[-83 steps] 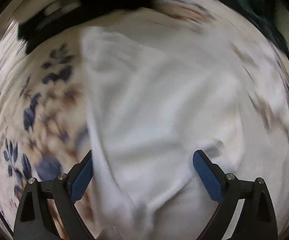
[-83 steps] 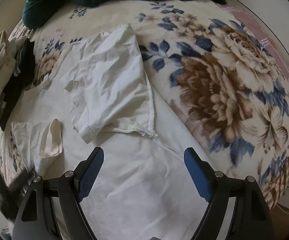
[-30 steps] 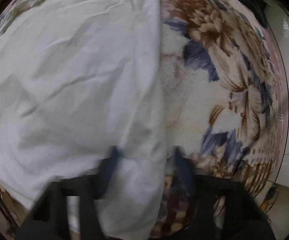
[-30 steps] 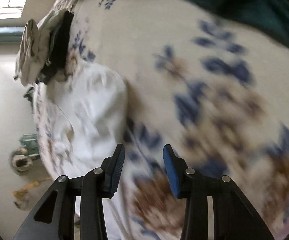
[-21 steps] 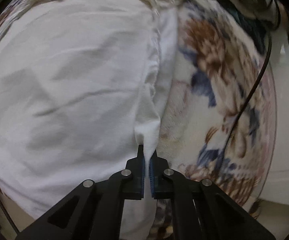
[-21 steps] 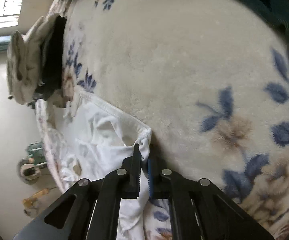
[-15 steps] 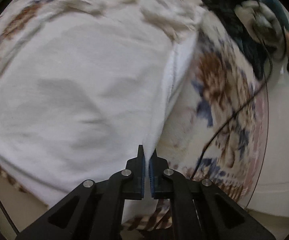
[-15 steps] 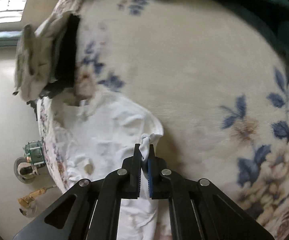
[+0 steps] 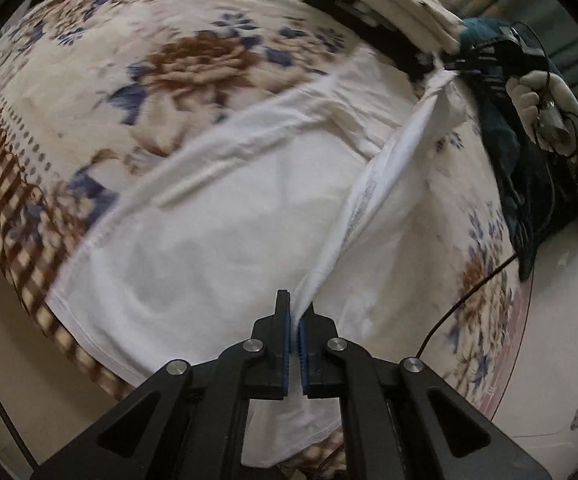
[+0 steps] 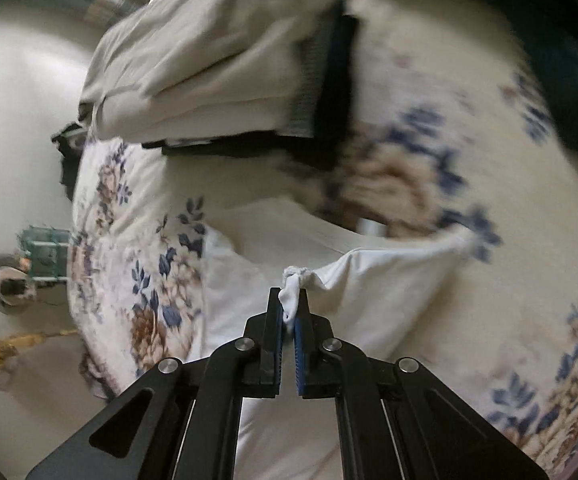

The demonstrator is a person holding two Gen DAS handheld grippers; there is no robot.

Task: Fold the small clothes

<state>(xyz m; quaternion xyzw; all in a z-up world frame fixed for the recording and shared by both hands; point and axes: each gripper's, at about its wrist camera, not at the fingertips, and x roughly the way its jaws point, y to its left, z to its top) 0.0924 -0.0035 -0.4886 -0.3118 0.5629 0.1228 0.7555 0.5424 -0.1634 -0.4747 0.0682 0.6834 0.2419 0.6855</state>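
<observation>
Stretching across the middle of the left wrist view, one white shirt (image 9: 217, 216) lies on the floral blanket (image 9: 129, 64) of the bed, its one edge lifted into a taut ridge that runs from lower centre to upper right. At the lower end of that ridge the left gripper (image 9: 294, 320) has its jaws pressed together on the fabric. At the upper end, near the top right, the right gripper (image 9: 455, 65) pinches the other corner, held by a gloved hand (image 9: 545, 100) with a thin cable (image 9: 469, 292) trailing down the right side.

From the right wrist view, the right gripper (image 10: 287, 316) has its jaws closed on a small bunched knot of the shirt (image 10: 353, 288), which spreads out low in the frame to either side of the jaws.

One stack of folded clothes (image 10: 209, 72), pale layers over a dark one, sits in the upper left of that frame; the same stack (image 9: 393, 4) shows at the top of the left view. One dark teal cloth (image 9: 529, 184) lies at the right edge there. Both frames are partly blurred.
</observation>
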